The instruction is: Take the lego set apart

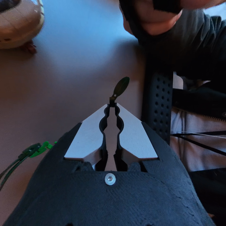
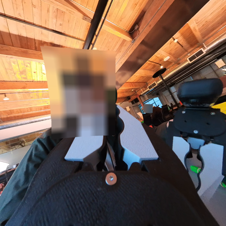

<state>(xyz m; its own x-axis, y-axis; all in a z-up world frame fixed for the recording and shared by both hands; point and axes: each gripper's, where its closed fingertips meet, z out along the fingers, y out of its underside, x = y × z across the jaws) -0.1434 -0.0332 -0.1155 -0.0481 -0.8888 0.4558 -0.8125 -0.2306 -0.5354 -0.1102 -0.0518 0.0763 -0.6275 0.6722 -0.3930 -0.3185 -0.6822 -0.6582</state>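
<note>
Pinched at the very tips of the left gripper [image 1: 112, 105]: a small dark leaf piece [image 1: 121, 87], gripped by its stub, blade free above the table [image 1: 73, 75]; remaining green lego pieces [image 1: 36, 149] lying low left on the tabletop. Light, stiff, slick plastic – likely best gripped at the stub, not the thin blade (easily twisted out). Right gripper [image 2: 115, 122] tilted up toward the ceiling – tips hidden behind a blur patch; cannot tell whether clenched or released.
</note>
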